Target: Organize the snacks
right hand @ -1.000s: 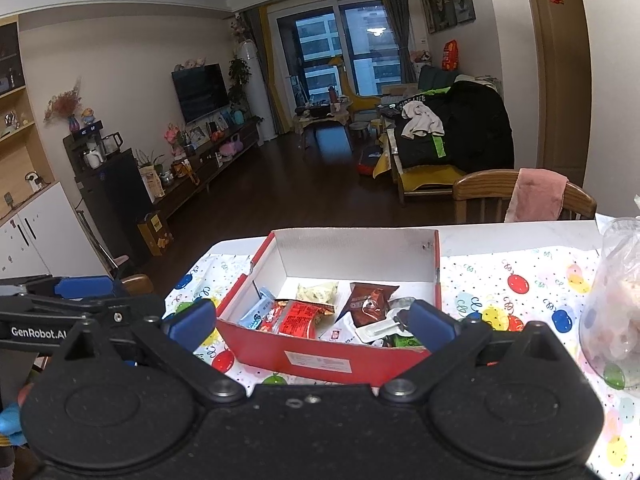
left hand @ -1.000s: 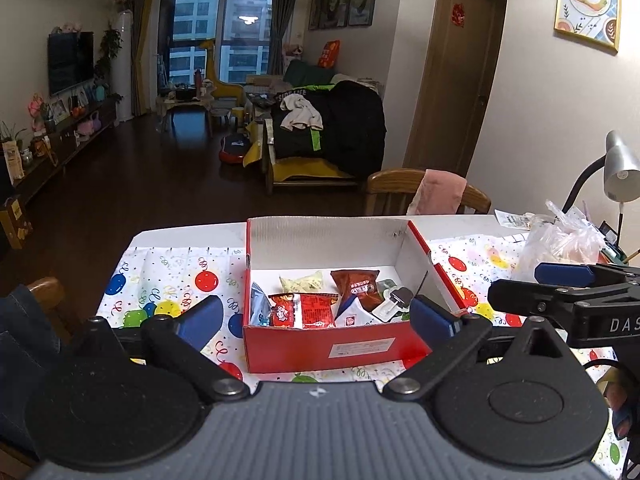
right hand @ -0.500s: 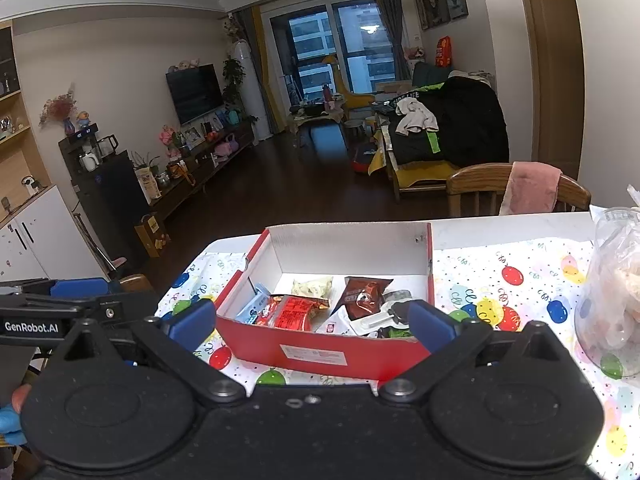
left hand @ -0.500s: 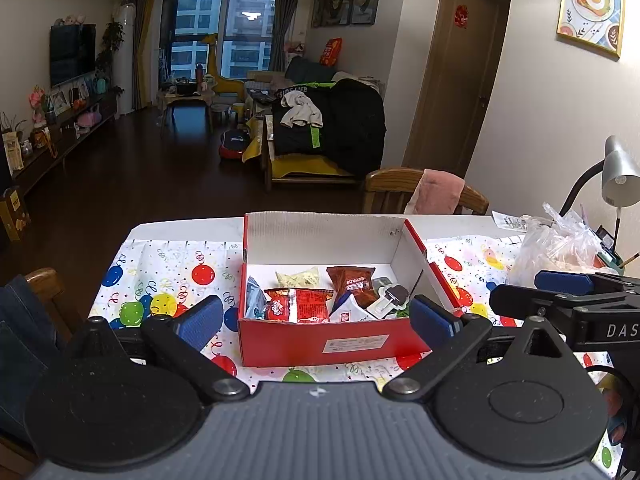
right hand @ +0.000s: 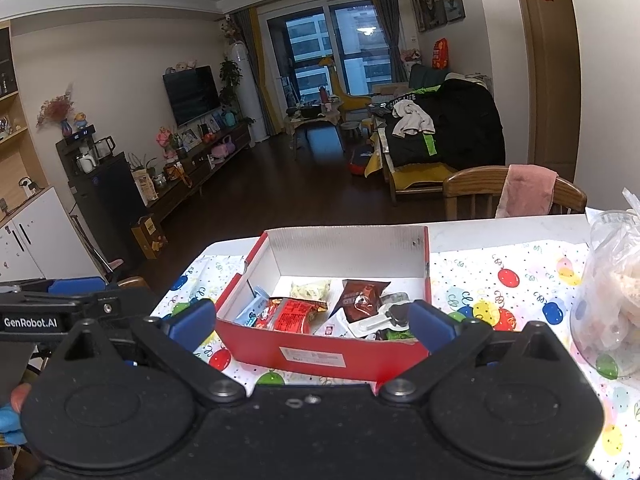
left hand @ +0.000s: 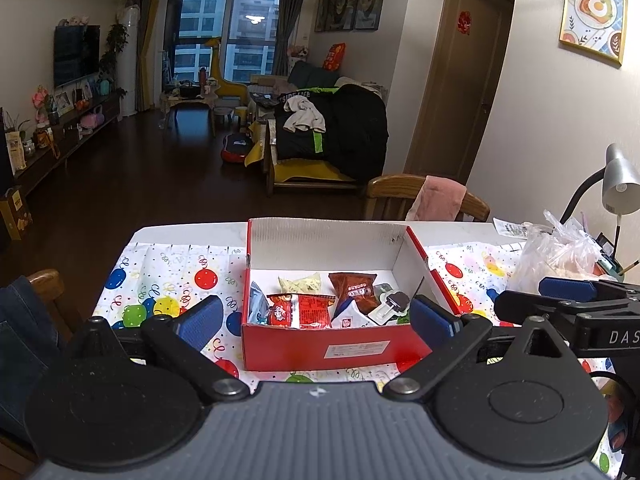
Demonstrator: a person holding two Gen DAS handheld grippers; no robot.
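A red cardboard box (left hand: 332, 350) (right hand: 320, 354) with a white inside stands on the balloon-print tablecloth (left hand: 176, 280). It holds several snack packets: a red one (left hand: 306, 312) (right hand: 290, 314), a brown one (left hand: 354, 288) (right hand: 360, 294), a pale yellow one (left hand: 300, 282) and a blue one (left hand: 256, 304). My left gripper (left hand: 316, 320) is open and empty, its blue pads level with the box's front wall on either side. My right gripper (right hand: 310, 322) is open the same way, back from the box. Each gripper shows at the edge of the other's view.
A clear plastic bag of snacks (right hand: 612, 292) (left hand: 560, 252) stands at the table's right. A desk lamp (left hand: 618, 184) rises behind it. A wooden chair (left hand: 424, 200) with a pink cloth is at the far edge, another chair (left hand: 44, 288) at the left.
Both grippers have drawn back and risen a little, so the box sits slightly farther off and lower in both views. Both stay open and empty.
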